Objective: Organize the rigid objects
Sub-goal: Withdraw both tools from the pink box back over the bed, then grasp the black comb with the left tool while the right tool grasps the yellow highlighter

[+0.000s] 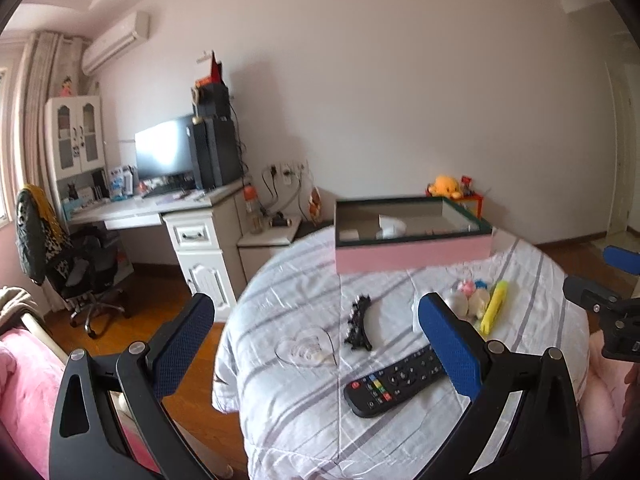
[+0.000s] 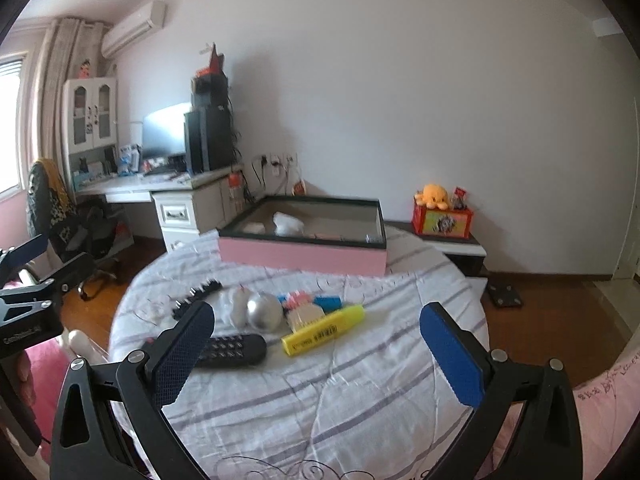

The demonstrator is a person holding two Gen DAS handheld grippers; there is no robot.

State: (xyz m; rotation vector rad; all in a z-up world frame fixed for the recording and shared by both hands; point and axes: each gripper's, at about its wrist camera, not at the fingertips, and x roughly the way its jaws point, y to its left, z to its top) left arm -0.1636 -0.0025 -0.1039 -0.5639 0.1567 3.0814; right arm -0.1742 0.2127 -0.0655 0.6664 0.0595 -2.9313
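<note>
Both tongs, left (image 1: 316, 344) and right (image 2: 316, 348), I'm holding wide and empty over the remote (image 1: 396, 380), probably lining up for the pink box (image 1: 412, 256).

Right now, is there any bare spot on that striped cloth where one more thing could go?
Yes. The widest bare patch is the near striped cloth, in front of the remote and yellow highlighter. A narrower strip runs between the pink box and the clutter. The middle is crowded: black comb, silver ball, toys bunched together.
</note>
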